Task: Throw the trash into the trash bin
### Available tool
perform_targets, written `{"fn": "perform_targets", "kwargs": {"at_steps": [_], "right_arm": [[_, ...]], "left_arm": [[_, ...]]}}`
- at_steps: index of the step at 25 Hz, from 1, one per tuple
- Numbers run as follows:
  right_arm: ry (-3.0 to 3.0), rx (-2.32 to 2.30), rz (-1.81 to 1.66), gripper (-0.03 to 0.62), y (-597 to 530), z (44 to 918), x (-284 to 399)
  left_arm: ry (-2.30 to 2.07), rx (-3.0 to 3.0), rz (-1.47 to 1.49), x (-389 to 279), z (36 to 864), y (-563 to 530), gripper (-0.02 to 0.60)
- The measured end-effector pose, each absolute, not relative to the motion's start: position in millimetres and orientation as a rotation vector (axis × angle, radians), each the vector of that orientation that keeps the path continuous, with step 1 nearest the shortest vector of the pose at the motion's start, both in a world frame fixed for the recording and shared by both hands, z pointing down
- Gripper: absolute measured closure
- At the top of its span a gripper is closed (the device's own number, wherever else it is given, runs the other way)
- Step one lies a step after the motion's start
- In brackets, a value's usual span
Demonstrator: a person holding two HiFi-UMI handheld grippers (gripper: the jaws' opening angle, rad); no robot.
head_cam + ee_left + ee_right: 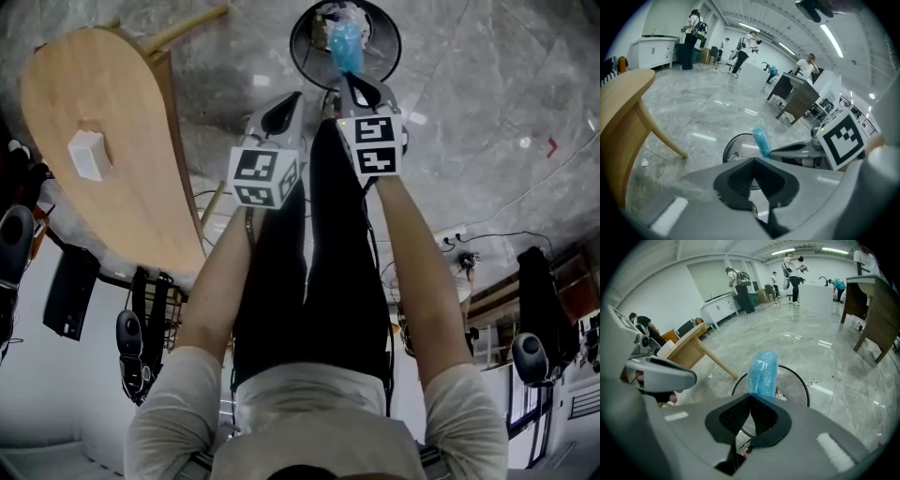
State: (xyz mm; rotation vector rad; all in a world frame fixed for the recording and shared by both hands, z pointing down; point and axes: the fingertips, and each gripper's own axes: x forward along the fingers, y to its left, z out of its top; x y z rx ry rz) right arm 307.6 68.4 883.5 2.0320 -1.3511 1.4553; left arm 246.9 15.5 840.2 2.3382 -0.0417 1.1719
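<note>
A crumpled blue plastic wrapper (pixel 762 372) sticks up from my right gripper (pixel 752 398), which is shut on its lower end. In the head view the wrapper (pixel 345 45) hangs over the round black mesh trash bin (pixel 309 42) on the floor, with the right gripper (pixel 356 82) just below it in the picture. Some light trash lies inside the bin (pixel 733 147). My left gripper (pixel 286 108) is beside the right one, a little short of the bin's rim. Its jaws are shut with nothing in them (pixel 754 161).
A rounded wooden table (pixel 112 103) with a white box (pixel 89 155) stands left of the bin, one slanted leg (pixel 658 133) near it. Cables and a power strip (pixel 455 239) lie on the grey marble floor at right. Desks and people are far across the room.
</note>
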Motion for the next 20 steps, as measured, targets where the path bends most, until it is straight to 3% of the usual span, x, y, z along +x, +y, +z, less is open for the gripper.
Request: {"fn": "perform_targets", "kwargs": {"at_steps": [5,6,8,11,13,16,20], "right_arm": [[-1.335,2.045,1.464,0.584,68,892,315],[-1.329,2.046,1.472,0.573,69,896,317],[-1.317,2.034,1.482,0.491,75,903,320],[-1.310,2.015,1.457,0.484,78,908,320],[-1.317,2.031,1.437,0.495,76,901,320],[-1.358,2.075,1.347,0.586,68,873,323],[-1.439,2.152,1.197,0.586,50,807,333]], "left_arm": [[-0.067,2.349,1.156,250,838,9,0.562],[-0.069,2.347,1.154,251,838,10,0.562],[-0.068,2.331,1.148,252,839,16,0.562],[-0.053,2.321,1.141,251,837,19,0.562],[-0.052,2.327,1.132,252,833,16,0.562],[-0.107,2.301,1.093,258,821,9,0.563],[-0.159,2.326,1.027,277,779,-9,0.562]]}}
